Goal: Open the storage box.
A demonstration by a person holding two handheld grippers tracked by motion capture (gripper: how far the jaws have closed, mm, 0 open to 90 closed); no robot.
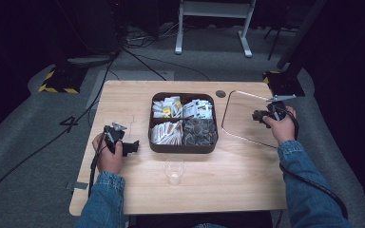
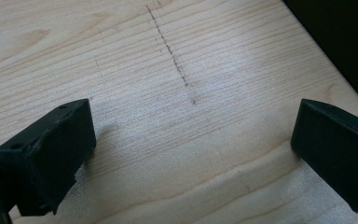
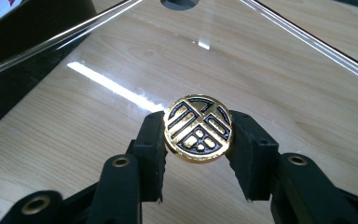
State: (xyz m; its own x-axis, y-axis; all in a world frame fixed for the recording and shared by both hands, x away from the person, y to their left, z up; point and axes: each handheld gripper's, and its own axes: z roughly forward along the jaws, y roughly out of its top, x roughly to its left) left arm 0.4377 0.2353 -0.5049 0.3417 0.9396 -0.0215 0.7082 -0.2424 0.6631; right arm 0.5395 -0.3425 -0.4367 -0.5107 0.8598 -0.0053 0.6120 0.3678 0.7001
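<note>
A round gold and black token (image 3: 198,129) with a raised pattern is pinched between the two black jaws of my right gripper (image 3: 198,140), held above a clear glass-like tray (image 3: 279,79) with a shiny rim. In the high view my right gripper (image 1: 261,115) sits over that tray (image 1: 247,137) at the table's right. My left gripper (image 1: 132,147) rests near the left of the dark divided box (image 1: 153,142), jaws wide apart over bare wood with nothing between them (image 2: 193,140).
The dark box holds several packets in compartments, white ones (image 1: 183,108) at the back and dark pieces (image 1: 199,132) at front right. A clear plastic cup (image 1: 174,171) stands in front of the box. A pencil line (image 2: 170,49) marks the wood. A round grommet (image 1: 220,93) lies behind.
</note>
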